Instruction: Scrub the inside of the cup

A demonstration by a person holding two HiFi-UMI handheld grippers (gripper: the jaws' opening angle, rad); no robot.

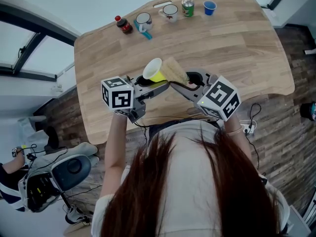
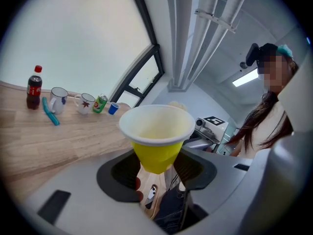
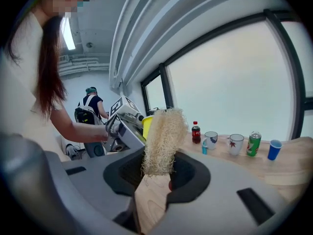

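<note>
Yellow paper cup (image 2: 156, 141) sat clamped by its base in our left gripper (image 2: 156, 169), above the wooden table (image 1: 227, 48). Our right gripper (image 3: 157, 174) pinched a loofah scrubber (image 3: 164, 140) just beside it. We judged scrubbing not yet begun; next, the loofah needed to enter the cup's mouth. Big windows lined the room.

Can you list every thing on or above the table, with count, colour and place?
Wooden table: one, light brown, centre.
Plastic cola bottle: one, dark, red cap, far edge.
Ceramic mugs: two, white, far edge.
Stick-shaped tool: one, teal, beside one mug.
Drink can: one, green, far edge.
Small cup: one, blue, far edge.
Paper cup: one, yellow, held above table.
Fibrous loofah scrubber: one, beige, held beside cup.
Left gripper: one, grey, shut on paper cup.
Right gripper: one, grey, shut on loofah scrubber.
</note>
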